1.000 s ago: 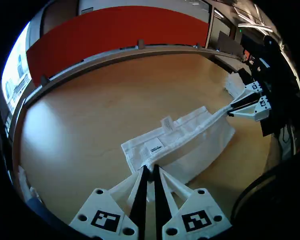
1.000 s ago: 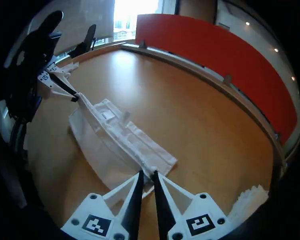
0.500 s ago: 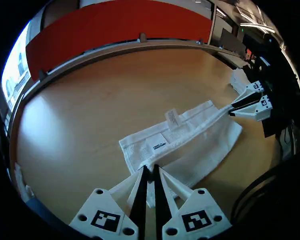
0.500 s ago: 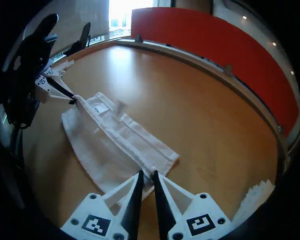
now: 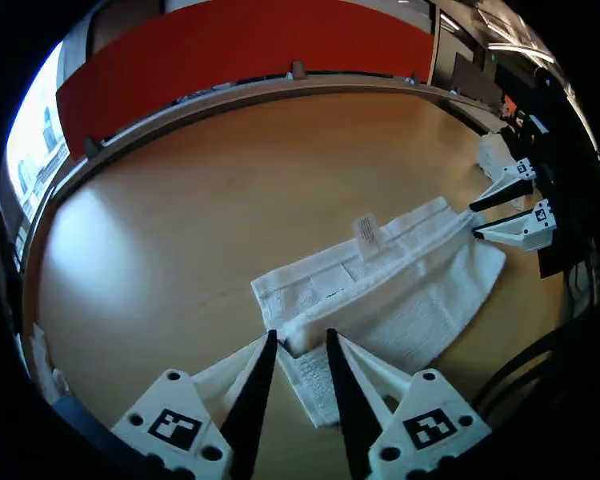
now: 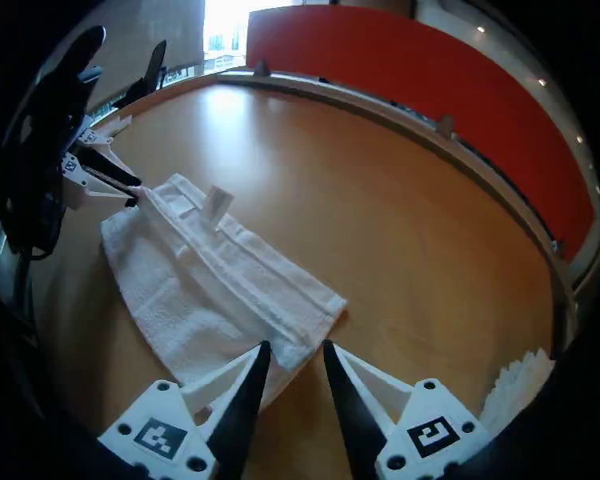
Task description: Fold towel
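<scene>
Releasing towel [image 5: 396, 280]: left gripper [image 5: 301, 334], right gripper [image 6: 294, 345] now spread.

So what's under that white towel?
The towel is folded over, so its own lower layer shows beneath, lying on the wooden table. Anything between the layers or underneath is covered.

The towel [image 5: 388, 284] lay flat on the table [image 5: 172, 216], stretched lengthwise between the two grippers. One end corner sat between the parted fingers of the left gripper [image 5: 300, 340]; the opposite end reached the right gripper [image 5: 474, 222], whose fingers also stood apart, with a corner between them. A tag [image 5: 368, 234] stuck up from the towel's long edge on the side toward the panel [image 5: 244, 48], which stood behind the table's far edge. A pile of cloths [image 6: 524, 376] lay to the right of the right gripper, near the table's rim.
</scene>
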A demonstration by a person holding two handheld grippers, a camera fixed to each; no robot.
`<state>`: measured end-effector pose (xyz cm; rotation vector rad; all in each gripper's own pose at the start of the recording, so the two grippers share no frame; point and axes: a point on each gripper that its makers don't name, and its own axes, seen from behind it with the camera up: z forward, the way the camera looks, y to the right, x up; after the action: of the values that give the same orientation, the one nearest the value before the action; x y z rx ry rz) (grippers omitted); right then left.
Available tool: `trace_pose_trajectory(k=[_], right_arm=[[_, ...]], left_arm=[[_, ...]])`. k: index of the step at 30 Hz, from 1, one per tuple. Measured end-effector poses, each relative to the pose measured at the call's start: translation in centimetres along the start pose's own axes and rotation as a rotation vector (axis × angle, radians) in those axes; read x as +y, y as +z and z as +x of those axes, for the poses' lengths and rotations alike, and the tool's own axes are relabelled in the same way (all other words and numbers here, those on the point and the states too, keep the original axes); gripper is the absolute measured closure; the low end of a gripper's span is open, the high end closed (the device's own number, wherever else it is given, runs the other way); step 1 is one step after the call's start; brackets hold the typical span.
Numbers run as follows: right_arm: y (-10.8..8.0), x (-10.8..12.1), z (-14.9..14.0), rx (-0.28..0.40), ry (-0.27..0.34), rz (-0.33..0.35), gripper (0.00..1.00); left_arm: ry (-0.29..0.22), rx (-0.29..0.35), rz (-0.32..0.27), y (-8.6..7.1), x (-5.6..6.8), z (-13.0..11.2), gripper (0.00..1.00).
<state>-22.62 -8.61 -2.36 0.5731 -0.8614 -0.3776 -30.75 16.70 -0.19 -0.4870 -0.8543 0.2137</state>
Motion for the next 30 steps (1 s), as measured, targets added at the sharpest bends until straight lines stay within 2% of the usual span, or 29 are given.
trace_pose_trajectory(k=[2, 8, 11, 14, 17, 30], right_arm=[[0.0, 0.2, 0.0, 0.001, -0.002, -0.004, 0.38], [0.1, 0.6, 0.2, 0.005, -0.011, -0.017, 0.32], [0.3, 1.1, 0.6, 0.012, -0.010, -0.031, 0.26], [0.3, 1.7, 1.1, 0.024, -0.005, -0.050, 0.09], [0.1, 2.2, 1.5, 0.037, 0.002, -0.062, 0.00], [-0.6, 1.9, 1.6, 0.050, 0.009, -0.063, 0.00]], left_arm=[[0.004, -0.004, 0.009, 0.1, -0.2, -0.1, 0.55], [0.030, 0.001, 0.043, 0.2, -1.1, 0.2, 0.28], [0.030, 0.005, 0.053, 0.2, -1.4, 0.4, 0.25], [0.020, 0.012, 0.064, 0.2, -1.8, 0.8, 0.25], [0.009, 0.021, 0.066, 0.1, -2.0, 1.2, 0.21], [-0.004, 0.035, 0.071, -0.5, -2.3, 1.8, 0.20]])
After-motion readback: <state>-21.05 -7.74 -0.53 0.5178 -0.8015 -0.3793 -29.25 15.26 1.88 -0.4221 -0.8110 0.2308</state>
